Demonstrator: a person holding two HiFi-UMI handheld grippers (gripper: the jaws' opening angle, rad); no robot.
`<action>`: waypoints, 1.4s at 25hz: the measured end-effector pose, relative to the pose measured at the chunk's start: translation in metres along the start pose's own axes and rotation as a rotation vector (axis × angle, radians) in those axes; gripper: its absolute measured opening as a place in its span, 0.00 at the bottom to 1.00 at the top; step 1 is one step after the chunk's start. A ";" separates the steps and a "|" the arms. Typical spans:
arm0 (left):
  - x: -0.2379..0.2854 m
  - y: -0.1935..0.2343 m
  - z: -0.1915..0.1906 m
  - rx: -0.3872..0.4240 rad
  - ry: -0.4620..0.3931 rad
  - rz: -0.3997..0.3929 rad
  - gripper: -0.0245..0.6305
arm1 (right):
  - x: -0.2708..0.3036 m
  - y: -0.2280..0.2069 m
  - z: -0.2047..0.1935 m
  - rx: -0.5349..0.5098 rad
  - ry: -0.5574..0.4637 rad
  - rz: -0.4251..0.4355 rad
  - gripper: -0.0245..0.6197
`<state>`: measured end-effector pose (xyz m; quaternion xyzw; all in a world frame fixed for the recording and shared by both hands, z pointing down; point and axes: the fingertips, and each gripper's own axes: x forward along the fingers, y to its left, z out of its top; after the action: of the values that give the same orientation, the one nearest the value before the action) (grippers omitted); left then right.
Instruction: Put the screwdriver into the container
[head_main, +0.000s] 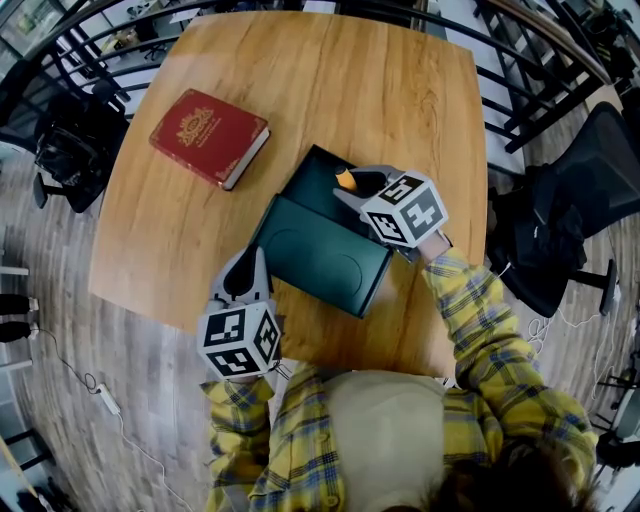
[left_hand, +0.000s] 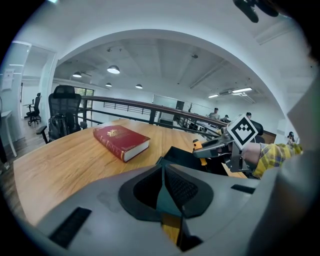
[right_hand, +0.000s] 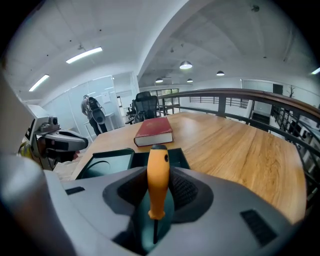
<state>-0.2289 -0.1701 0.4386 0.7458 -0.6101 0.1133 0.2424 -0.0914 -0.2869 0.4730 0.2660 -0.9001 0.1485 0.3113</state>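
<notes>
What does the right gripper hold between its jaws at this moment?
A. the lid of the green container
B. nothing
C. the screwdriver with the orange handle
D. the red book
C: in the right gripper view the right gripper is shut on the screwdriver, its orange handle clamped between the jaws; the lid is gripped by the left gripper instead.

On my feed the person's in a yellow plaid flannel shirt (head_main: 470, 310) with blue-grey checks and long sleeves, over a plain beige top (head_main: 385, 420). The left gripper (head_main: 255, 262) and right gripper (head_main: 350, 185) are both smooth grey shells, each carrying a cube (head_main: 405, 210) of black-and-white square markers. The fingers (right_hand: 185, 192) have a dark ribbed lining.
</notes>
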 end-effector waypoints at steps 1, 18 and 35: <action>0.001 0.001 -0.001 0.000 0.002 0.000 0.07 | 0.002 -0.001 0.000 0.002 -0.002 0.004 0.32; 0.002 0.008 -0.007 0.006 0.013 0.018 0.07 | 0.028 0.005 -0.015 -0.117 0.083 0.015 0.32; 0.000 0.014 -0.012 -0.002 0.022 0.035 0.07 | 0.050 0.006 -0.041 -0.261 0.241 0.027 0.32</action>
<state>-0.2412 -0.1664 0.4525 0.7333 -0.6206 0.1252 0.2478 -0.1080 -0.2838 0.5355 0.1914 -0.8715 0.0656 0.4468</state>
